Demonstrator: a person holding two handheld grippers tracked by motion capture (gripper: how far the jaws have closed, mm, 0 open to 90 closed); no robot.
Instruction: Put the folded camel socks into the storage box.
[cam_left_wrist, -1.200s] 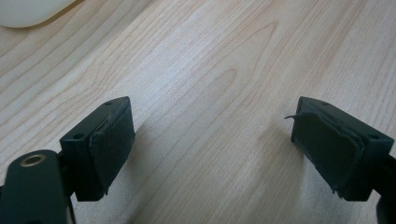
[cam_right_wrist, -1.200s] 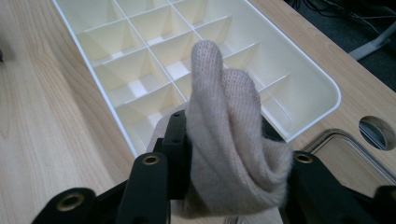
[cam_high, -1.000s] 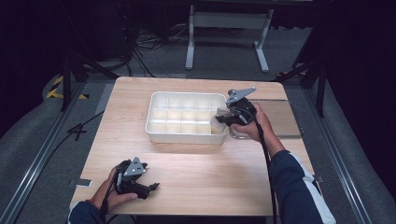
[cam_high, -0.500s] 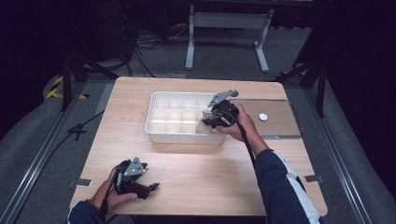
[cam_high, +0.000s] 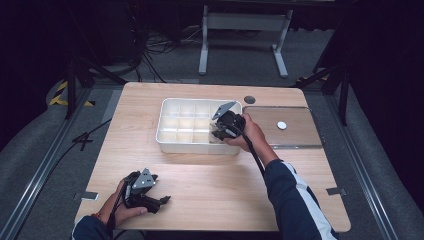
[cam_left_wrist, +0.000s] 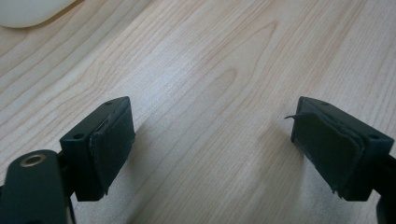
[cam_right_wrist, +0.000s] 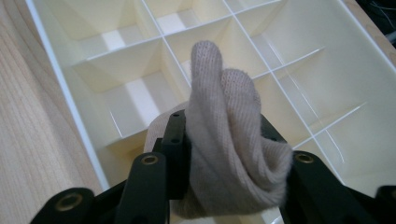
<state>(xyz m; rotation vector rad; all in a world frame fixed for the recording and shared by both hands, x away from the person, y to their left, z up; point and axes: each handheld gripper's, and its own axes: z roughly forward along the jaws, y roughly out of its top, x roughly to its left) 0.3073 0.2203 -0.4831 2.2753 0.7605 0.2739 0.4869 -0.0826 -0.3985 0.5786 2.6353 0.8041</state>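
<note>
Leftward goes the right tool (cam_high: 223, 131) since a second ago: it was at the tray's right end by the edge, and now it hangs over the tray's near right compartments. Its jaws are clamped on a beige knitted cloth (cam_right_wrist: 227, 140), bunched up between the black pads, with a folded lump of it sticking up past the tips. From the right gripper view the cloth sits above a compartment beside the tray's long rim, though whether it touches the bottom I can't quite tell from here. The person's right hand (cam_high: 248, 135) wraps the tool's body, forearm in a dark sleeve with a white stripe coming in from the lower right.

Around it, the white divided tray (cam_high: 167, 140) lies on the pale wooden tabletop (cam_high: 210, 175), its grid of compartments bare where they can be seen. Just right of the tray lies a flat clear lid (cam_high: 300, 135) with a small white disc (cam_high: 282, 125) on it.

Down at the near left corner, the left tool (cam_high: 159, 202) hasn't budged: jaws wide apart, nothing between them, low over bare wood, held in the left hand (cam_high: 120, 210).
</note>
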